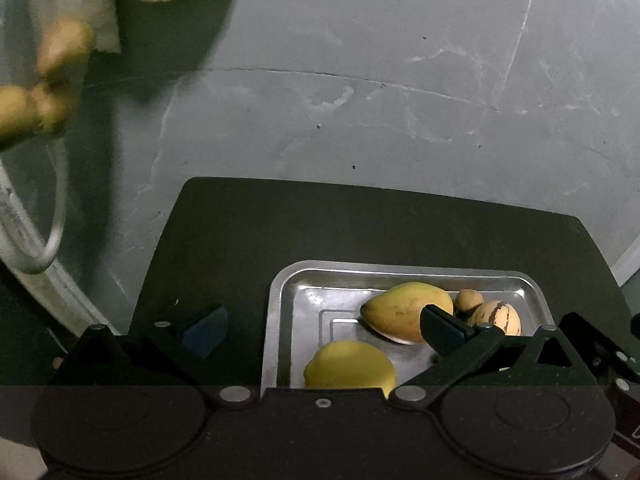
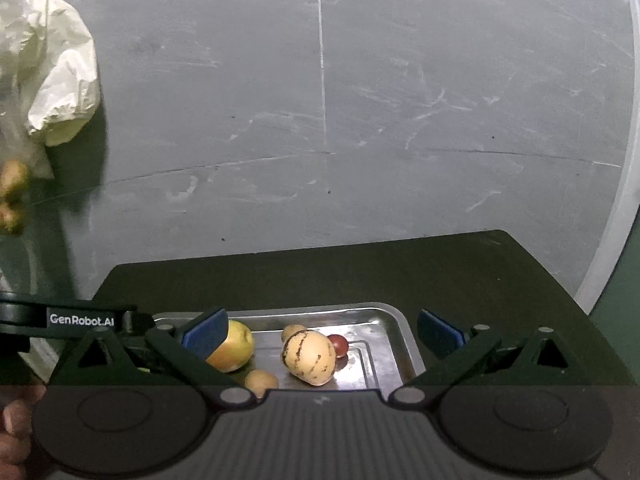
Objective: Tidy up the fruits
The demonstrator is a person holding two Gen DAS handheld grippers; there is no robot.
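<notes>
Both grippers hung over a steel tray (image 1: 280,320) that sat on a dark mat (image 1: 360,224) in the lower half of each frame, and neither held anything. The left gripper (image 1: 326,326) had its jaws spread wide with nothing between them; the right gripper (image 2: 322,334) was likewise released, its blue pads (image 2: 206,334) well apart.

In the left wrist view the tray held a mango (image 1: 406,312) at lower centre, a rounder yellow fruit (image 1: 348,364) just below it at the bottom edge, a striped pepino melon (image 1: 498,316) to the right, and a small brown fruit (image 1: 470,300) touching that melon. The right wrist view showed the same tray from the other side — the pepino melon (image 2: 310,356) at lower centre, a small red fruit (image 2: 339,345) behind it, a yellow-green apple-like fruit (image 2: 236,346) partly behind the left pad, and a small brown fruit (image 2: 261,382) at the bottom.

At the far left of both frames a crumpled pale bag (image 2: 52,80) lay on the grey floor, with blurred yellowish fruits (image 1: 60,48) beside it, apparently inside clear plastic.

I judged the step to be between placements: several fruits were already in the tray, and more waited by the bag. The next move likely called for a reach to the upper left, open jaws straddling one small fruit — then a gentle close, since those pieces looked soft and could roll.
</notes>
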